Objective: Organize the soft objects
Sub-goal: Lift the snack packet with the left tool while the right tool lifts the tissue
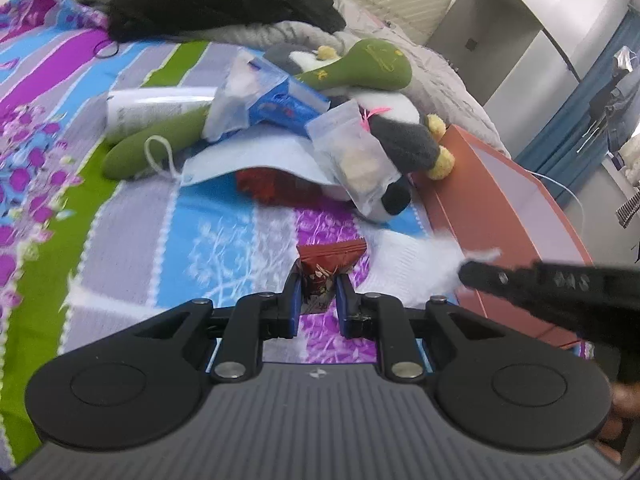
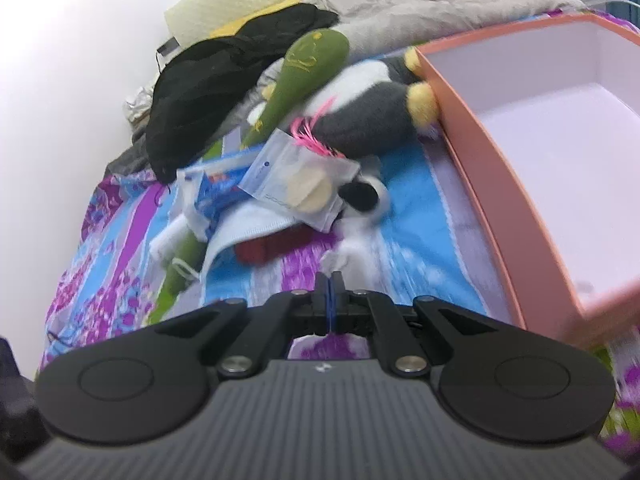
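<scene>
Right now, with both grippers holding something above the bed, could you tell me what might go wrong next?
The left gripper pinches only the lower part of the red snack packet, so it might slip out. The right gripper holds only a wisp of the white cotton fluff, which could tear. The pink box lies close beside both, so a swing might knock it.

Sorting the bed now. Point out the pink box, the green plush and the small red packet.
pink box (image 2: 492, 184), right wrist view, on its outer side wall.
green plush (image 1: 376, 64), left wrist view, on its wide end.
small red packet (image 1: 326, 264), left wrist view, on its upper part.
</scene>
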`<state>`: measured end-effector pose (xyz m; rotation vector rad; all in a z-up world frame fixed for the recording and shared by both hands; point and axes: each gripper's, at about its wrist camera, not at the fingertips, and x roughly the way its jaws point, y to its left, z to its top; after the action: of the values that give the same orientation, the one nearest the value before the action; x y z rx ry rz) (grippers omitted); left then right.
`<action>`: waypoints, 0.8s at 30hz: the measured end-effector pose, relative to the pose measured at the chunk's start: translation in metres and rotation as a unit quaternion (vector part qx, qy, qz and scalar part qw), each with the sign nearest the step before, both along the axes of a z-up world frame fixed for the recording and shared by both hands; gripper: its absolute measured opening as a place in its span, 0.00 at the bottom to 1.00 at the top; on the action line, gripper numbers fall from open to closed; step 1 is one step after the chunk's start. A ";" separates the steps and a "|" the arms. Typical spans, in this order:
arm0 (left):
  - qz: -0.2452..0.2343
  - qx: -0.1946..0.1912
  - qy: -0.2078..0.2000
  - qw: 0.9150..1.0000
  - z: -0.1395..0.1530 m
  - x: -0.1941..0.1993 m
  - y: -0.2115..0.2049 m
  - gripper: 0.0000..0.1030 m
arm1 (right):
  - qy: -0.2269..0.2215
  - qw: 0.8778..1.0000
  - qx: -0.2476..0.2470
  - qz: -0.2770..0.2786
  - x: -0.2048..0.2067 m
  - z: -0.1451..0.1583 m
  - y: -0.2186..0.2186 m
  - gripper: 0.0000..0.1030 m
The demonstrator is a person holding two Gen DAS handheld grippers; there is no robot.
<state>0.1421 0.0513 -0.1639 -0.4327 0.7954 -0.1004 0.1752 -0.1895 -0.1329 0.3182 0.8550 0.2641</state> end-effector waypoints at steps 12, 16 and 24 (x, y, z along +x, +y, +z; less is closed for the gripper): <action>0.011 -0.018 0.047 0.999 -0.033 0.016 0.007 0.21 | 0.018 0.996 -0.084 0.005 -0.023 -0.017 -0.013 0.07; 0.014 -0.031 0.046 0.998 -0.032 0.018 0.010 0.30 | -0.006 0.995 -0.100 0.019 -0.029 -0.005 -0.010 0.25; 0.026 -0.002 0.033 0.999 -0.030 0.017 0.010 0.48 | -0.052 0.989 -0.125 0.060 -0.019 -0.002 0.009 0.39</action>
<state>0.1589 0.0612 -0.1938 -0.4614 0.8476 -0.0384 0.1566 -0.1801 -0.1353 0.0179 0.7953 0.2793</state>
